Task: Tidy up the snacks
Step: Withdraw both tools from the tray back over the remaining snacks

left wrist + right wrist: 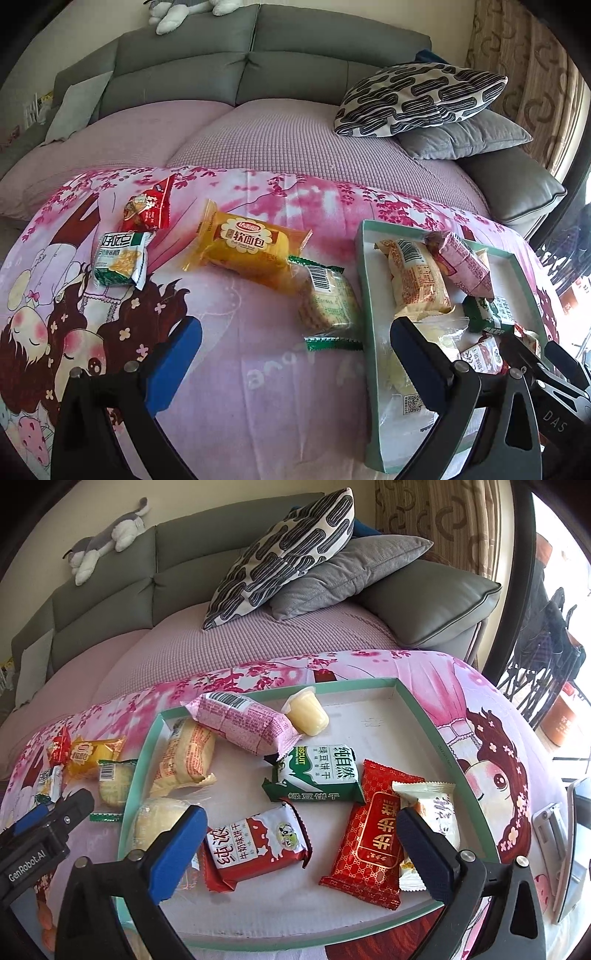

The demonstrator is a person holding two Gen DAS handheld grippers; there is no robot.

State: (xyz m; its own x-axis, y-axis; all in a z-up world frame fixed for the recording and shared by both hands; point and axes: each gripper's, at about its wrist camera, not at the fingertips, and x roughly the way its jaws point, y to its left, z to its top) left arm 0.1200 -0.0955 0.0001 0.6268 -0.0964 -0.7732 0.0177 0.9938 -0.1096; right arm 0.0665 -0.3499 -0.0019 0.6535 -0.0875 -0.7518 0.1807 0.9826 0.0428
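— Looking widest first: grey upholstered sofa across the back, draped with a mauve waffle-weave throw, then a pink cartoon-printed cloth spread over the front as the work surface.

— And on that cloth: shallow mint-green cardboard tray with a white floor, holding most of the snacks. Black-and-white patterned cushion leaning on a plain grey cushion behind it.

— Grippers?

— Both angled steeply down. Left gripper spread wide, nothing between the blue pads, hovering over bare cloth just beside the tray's near edge. Right gripper also spread fully, poised above a red-and-white milk-candy packet and a red gold-lettered packet, pads touching neither.

— Still outside the tray?

— Orange soft-bread packet, green-ended clear biscuit pack, green-and-white cracker packet, small red packet.

— Hard to read?

— Pale wrapped item under the right gripper's left finger, half hidden. Grey-and-white plush toy cut off in the left view.
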